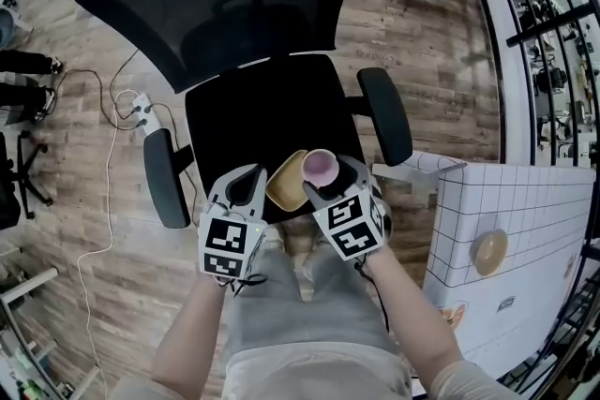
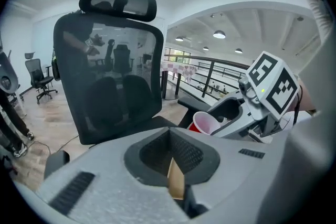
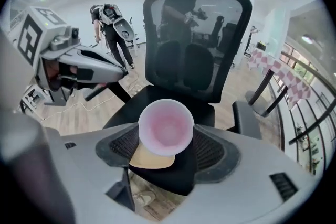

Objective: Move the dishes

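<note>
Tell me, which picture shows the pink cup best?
The right gripper view. The pink cup fills the middle, open mouth facing the camera, held in the right hand-held gripper. The head view shows it small from above; the left gripper view catches only part of it.

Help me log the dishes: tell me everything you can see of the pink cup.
The pink cup is round, pale pink inside, redder outside, plastic by its look, and empty. The right tool grips its sides, mouth up, above the black chair seat. The tan dish sits close beside it; I cannot tell whether they touch.
</note>
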A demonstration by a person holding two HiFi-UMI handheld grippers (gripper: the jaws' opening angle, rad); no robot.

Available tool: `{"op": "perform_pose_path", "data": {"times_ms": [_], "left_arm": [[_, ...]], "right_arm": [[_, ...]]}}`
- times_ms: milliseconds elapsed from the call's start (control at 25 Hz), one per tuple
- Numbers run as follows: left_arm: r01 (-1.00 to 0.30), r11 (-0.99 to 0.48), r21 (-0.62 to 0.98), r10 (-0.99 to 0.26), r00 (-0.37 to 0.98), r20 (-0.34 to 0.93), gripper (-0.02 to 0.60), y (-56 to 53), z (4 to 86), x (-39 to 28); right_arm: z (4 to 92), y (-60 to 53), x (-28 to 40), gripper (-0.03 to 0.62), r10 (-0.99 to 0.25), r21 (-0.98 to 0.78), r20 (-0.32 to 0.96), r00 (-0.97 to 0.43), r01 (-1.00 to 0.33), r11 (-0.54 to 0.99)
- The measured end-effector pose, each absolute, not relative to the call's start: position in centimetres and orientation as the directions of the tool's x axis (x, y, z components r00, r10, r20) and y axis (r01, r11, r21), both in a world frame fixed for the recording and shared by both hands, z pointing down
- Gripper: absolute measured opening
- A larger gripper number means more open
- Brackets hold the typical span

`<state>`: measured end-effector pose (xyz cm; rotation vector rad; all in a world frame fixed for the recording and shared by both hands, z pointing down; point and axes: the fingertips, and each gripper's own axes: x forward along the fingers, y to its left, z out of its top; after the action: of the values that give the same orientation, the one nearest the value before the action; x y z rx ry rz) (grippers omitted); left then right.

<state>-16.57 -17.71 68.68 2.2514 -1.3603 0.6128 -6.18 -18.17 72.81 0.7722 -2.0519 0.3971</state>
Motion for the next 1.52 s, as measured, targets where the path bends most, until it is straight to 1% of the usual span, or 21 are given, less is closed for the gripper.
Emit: {"op": "perform_pose_path", "data": {"times_ms": [280,440,600,720,960,1160,1320,1520], "left_arm": [[-0.897,-0.426,0.116,-0.765,0.426,0.484,0.012,-19.0,57.0,-15.4],[-0.9,-0.424,0.101,-0.805,0.426,0.414,0.012,-19.3,50.2,-14.8],[-0.916,-0.389,0.095,-0.861,0.398,0.318,0.012,-19.3,43.9,-15.5],[-0.928,-0.362,0.094,-0.889,0.373,0.265,0.012,-18.9,39.8,-16.3],[-0.943,-0.331,0.04,-0.925,0.332,0.185,0.012,-17.2,33.4,-17.0],[-0.931,-0.364,0.021,-0.923,0.364,0.122,0.012,-16.1,28.8,-16.2],[-0.92,-0.393,-0.012,-0.919,0.392,0.047,0.012,-14.8,25.1,-14.9],[-0.921,-0.383,-0.073,-0.921,0.387,-0.046,0.012,-12.0,20.2,-13.9]], "right_arm": [[58.3,-19.3,-5.6,0.308,-0.478,0.041,0.722,-0.5,-0.659,0.751],[51.1,-18.7,-5.4,0.308,-0.507,0.041,0.668,-0.544,-0.654,0.756],[44.8,-18.0,-5.9,0.308,-0.526,0.05,0.607,-0.596,-0.631,0.774],[41.3,-17.9,-6.3,0.308,-0.546,0.067,0.559,-0.625,-0.622,0.78],[34.5,-17.9,-5.6,0.308,-0.661,0.142,0.407,-0.63,-0.672,0.727],[28.7,-16.4,-5.5,0.308,-0.695,0.135,0.295,-0.656,-0.691,0.71],[24.8,-14.9,-4.8,0.308,-0.718,0.148,0.206,-0.665,-0.704,0.694],[20.9,-12.6,-3.0,0.308,-0.74,0.133,0.146,-0.656,-0.728,0.672]]}}
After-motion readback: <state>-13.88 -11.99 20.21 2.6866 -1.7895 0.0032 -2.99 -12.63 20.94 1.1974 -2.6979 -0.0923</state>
